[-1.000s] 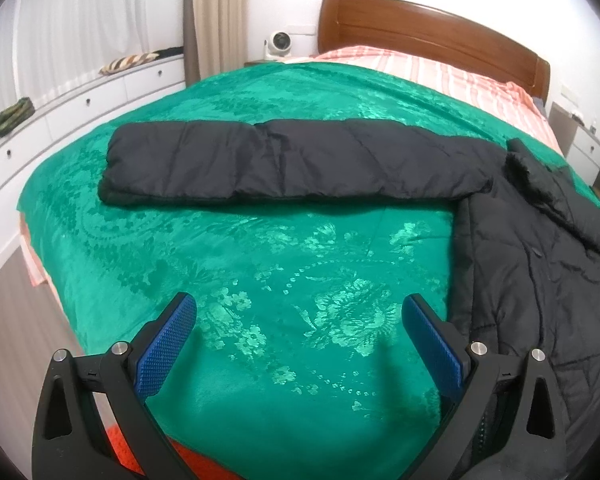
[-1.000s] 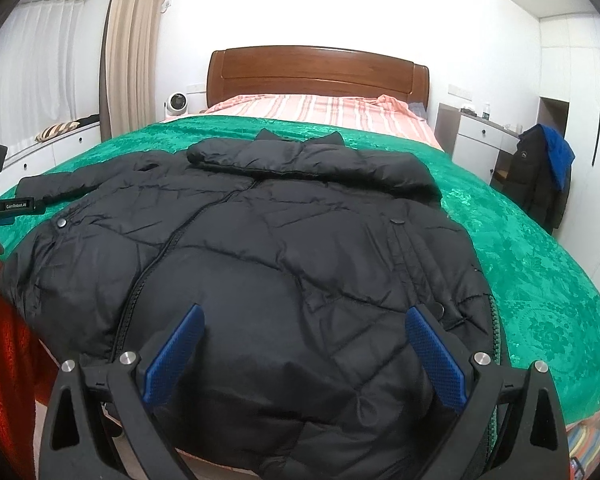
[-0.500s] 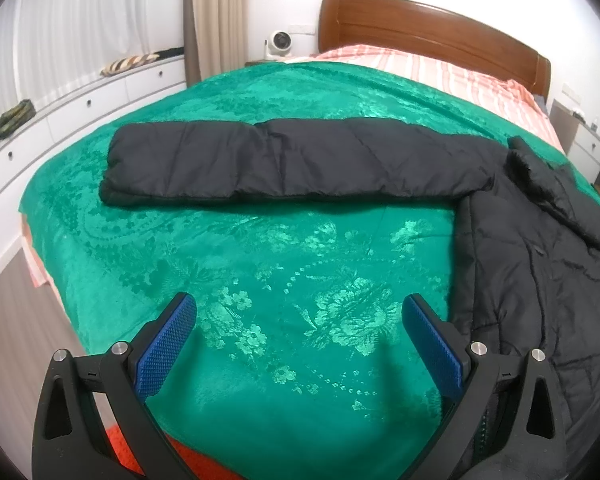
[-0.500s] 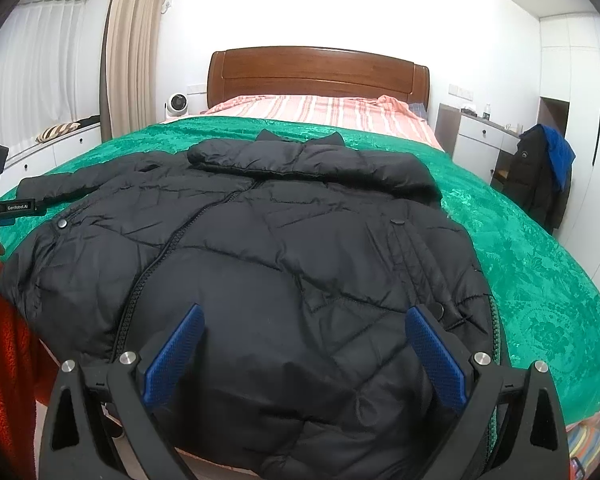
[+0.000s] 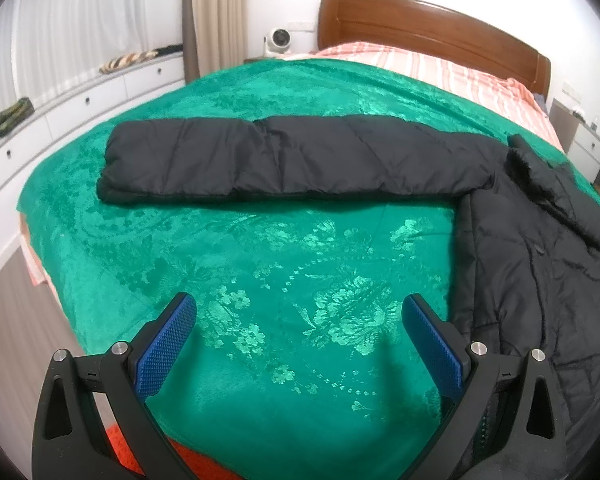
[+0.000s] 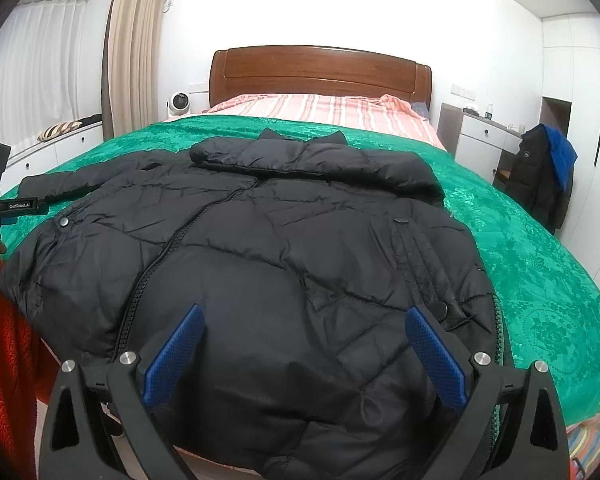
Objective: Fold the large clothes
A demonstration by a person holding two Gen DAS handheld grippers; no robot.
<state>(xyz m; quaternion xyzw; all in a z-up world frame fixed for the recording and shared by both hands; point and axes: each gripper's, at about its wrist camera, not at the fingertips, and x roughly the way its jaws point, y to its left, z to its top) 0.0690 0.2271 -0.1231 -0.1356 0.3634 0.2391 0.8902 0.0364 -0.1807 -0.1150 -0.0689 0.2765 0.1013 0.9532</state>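
A large black puffer jacket (image 6: 284,248) lies front up and zipped on a green bedspread (image 6: 540,280), collar toward the headboard. Its left sleeve (image 5: 284,160) stretches straight out sideways across the bed; the jacket body (image 5: 540,280) fills the right edge of the left wrist view. My left gripper (image 5: 300,344) is open and empty above bare bedspread (image 5: 260,264), near the bed's front edge, left of the jacket body. My right gripper (image 6: 304,348) is open and empty just above the jacket's lower hem. The right sleeve is folded across the chest or hidden; I cannot tell which.
A wooden headboard (image 6: 320,72) and striped pink bedding (image 6: 320,108) lie at the far end. White drawers (image 5: 60,112) run along the left wall. A nightstand (image 6: 480,140) and a hung dark coat (image 6: 540,176) stand at the right. The left gripper's handle (image 6: 4,204) shows at the right view's left edge.
Almost nothing has changed. Both grippers stay open and hold nearly still; the left view drifts very slightly.
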